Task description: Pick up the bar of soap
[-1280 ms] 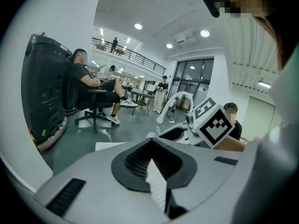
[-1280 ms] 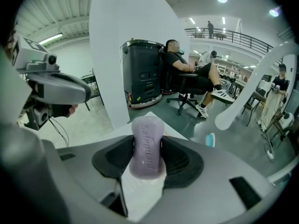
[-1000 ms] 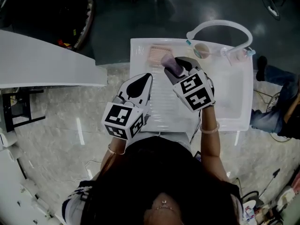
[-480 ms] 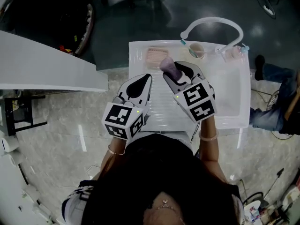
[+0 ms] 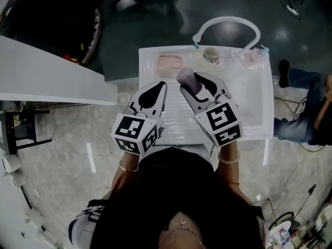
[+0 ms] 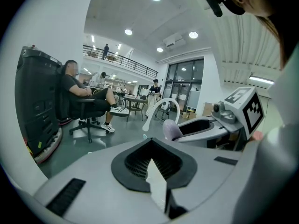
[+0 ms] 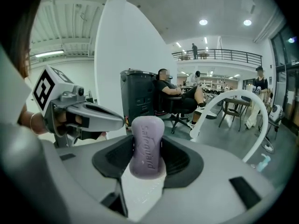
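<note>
Right gripper view shows the bar of soap (image 7: 147, 144) as a pale lilac, rounded oblong with lettering pressed along its face, standing on end between the two dark pads. The right gripper (image 5: 196, 85) is clamped on its lower half, so the upper half pokes out past the tips. From the head view the bar hangs above the white sink (image 5: 258, 105), over its ribbed left side, clear of the surface. At the sink's back edge lie a pinkish ribbed soap dish (image 5: 170, 62) and a small cup (image 5: 211, 54), and a white hose (image 5: 228, 21) arches over that edge. The left gripper (image 6: 150, 146) hovers over the sink's front left corner, pressed closed on nothing. Beyond the sink, a person sits in an office chair (image 7: 176, 97) beside a dark bin (image 7: 137, 93).
</note>
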`<state>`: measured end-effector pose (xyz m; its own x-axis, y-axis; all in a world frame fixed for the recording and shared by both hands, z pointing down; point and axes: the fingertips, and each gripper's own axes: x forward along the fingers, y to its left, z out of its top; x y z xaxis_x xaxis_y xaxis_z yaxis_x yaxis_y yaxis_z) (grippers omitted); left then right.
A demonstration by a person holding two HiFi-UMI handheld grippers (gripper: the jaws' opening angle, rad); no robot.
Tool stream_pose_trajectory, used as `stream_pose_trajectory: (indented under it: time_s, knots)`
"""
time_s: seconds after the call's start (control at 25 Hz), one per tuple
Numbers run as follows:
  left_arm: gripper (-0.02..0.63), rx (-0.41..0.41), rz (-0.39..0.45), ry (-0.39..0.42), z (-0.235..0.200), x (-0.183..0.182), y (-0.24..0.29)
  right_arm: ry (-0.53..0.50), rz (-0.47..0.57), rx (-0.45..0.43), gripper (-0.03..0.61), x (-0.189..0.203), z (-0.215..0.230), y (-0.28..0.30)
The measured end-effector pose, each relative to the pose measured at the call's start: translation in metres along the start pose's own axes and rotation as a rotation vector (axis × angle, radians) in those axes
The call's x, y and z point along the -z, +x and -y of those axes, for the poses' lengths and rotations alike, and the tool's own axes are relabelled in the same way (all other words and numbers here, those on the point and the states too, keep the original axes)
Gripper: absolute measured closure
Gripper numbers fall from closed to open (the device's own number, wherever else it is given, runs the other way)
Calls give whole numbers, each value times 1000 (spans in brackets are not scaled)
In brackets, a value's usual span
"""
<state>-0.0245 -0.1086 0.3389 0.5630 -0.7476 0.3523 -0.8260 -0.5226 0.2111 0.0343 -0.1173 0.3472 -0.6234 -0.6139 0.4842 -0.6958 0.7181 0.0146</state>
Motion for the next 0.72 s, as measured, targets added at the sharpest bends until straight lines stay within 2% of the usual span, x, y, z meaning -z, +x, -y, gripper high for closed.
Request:
stream_pose_trajectory:
  time_s: [0.72]
  knots:
    - [615, 23, 22, 13, 21, -9, -7, 30, 71, 11, 383, -6, -9, -36]
